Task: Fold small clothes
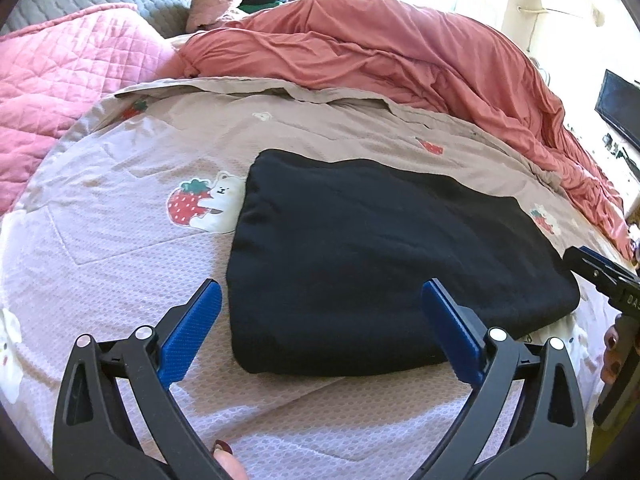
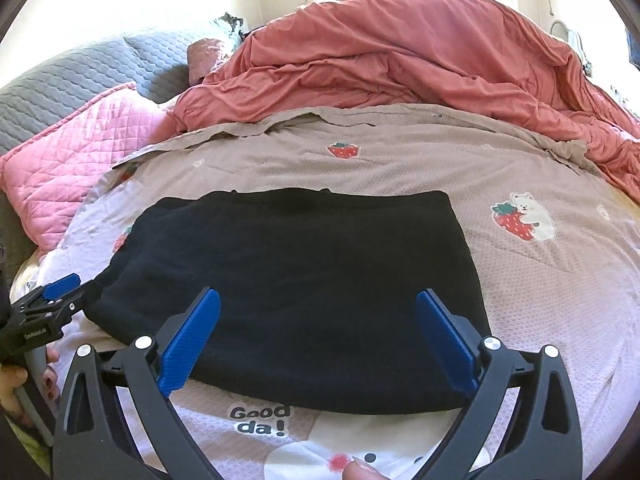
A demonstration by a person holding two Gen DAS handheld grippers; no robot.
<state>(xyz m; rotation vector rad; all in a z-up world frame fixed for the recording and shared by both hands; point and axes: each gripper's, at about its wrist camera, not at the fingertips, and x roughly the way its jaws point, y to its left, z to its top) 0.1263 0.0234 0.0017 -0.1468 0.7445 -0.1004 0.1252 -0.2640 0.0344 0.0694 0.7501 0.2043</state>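
My left gripper [image 1: 322,336] has its fingers spread wide and holding nothing at the near edge of the black garment [image 1: 384,256], which lies on the strawberry-print bedspread [image 1: 120,216] as a tidy rectangle, so I judge the folding nearly done, with perhaps one more fold or a smoothing left. My right gripper [image 2: 318,344] is just as wide apart and unloaded over the near hem. Only the right view shows the "Good da!" print [image 2: 260,420]; only the left shows the dark screen [image 1: 618,106].
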